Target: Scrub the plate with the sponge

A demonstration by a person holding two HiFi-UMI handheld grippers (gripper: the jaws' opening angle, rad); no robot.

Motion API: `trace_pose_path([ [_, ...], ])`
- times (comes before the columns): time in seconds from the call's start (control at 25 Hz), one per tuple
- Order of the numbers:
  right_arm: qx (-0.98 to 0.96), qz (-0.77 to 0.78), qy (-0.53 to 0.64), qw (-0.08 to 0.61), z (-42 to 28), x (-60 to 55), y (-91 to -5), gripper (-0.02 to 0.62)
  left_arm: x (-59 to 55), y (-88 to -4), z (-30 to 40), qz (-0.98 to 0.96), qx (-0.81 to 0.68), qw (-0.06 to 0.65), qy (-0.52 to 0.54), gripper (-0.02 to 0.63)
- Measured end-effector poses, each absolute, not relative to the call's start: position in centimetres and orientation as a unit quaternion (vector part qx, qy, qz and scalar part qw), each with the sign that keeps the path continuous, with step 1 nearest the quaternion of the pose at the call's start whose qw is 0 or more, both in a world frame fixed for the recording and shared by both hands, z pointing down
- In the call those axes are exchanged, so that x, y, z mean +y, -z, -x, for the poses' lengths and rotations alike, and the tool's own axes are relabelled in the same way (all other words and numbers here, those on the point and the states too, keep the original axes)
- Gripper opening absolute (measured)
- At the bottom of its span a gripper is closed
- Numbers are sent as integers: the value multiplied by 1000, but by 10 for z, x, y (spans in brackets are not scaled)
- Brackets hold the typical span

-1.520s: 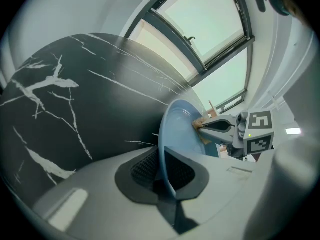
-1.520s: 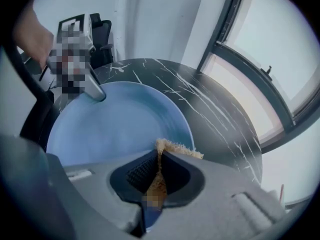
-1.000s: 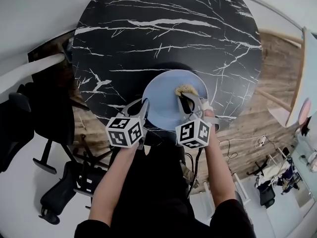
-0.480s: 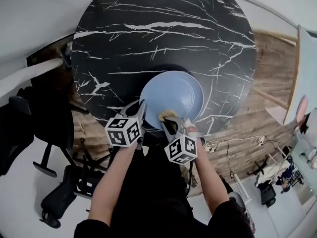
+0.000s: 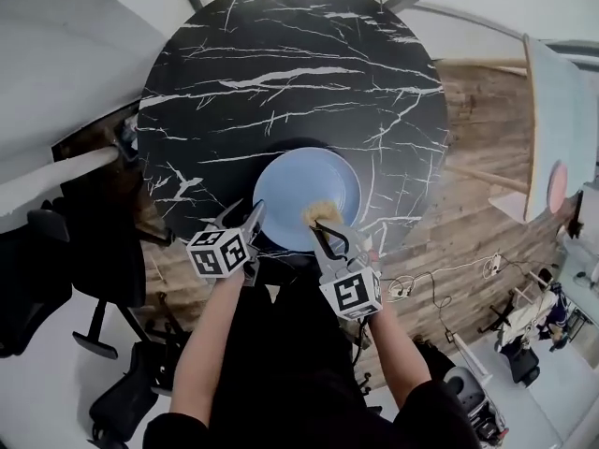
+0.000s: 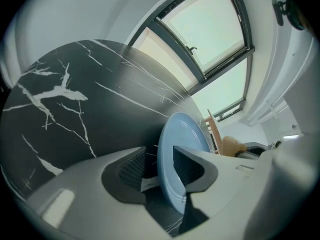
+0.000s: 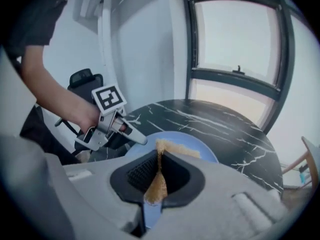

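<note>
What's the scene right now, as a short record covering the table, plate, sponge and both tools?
table: round, black with white veins
plate: light blue, at the table's near edge
sponge: tan, pinched in the right tool, above the plate
left tool: jaws have just been opening, plate rim between them, unclamped
right tool: shut on the sponge

- A round black table point(image 5: 281, 82) with white marble veining stands on a wood-plank floor point(image 5: 468, 166).
- Black office chairs point(image 5: 56, 279) sit at the left, below a pale wall point(image 5: 65, 54).
- Large dark-framed windows point(image 7: 235, 39) let in daylight.
- Cables point(image 5: 449, 274) trail across the planks.
</note>
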State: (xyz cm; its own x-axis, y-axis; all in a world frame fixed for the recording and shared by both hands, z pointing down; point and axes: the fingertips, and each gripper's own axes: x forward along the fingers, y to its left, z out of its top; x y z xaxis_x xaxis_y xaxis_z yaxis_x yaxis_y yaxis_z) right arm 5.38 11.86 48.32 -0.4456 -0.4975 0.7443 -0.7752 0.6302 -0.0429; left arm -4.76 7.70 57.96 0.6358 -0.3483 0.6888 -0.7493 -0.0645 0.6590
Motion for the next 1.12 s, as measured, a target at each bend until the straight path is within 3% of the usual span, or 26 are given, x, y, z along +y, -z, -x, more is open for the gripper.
trace_pose_path([
  [0.24,-824,-462,-174,279,-57,98,-413,23,69,-542,69,-730,-390,539,-154,175],
  [0.44,-787,-557,-194,182,-64,101,-357,23,58,-459,62,-798,-348,483,-92,79],
  [0.68,-771,-603,-144,147,-52,116,-293,24,65,-366,57,-865,-317,383,-59,2],
  [1.12,-770,-622,-112,93,-64,150,-250,25,110,-281,46,-916,-328,226,-37,0],
])
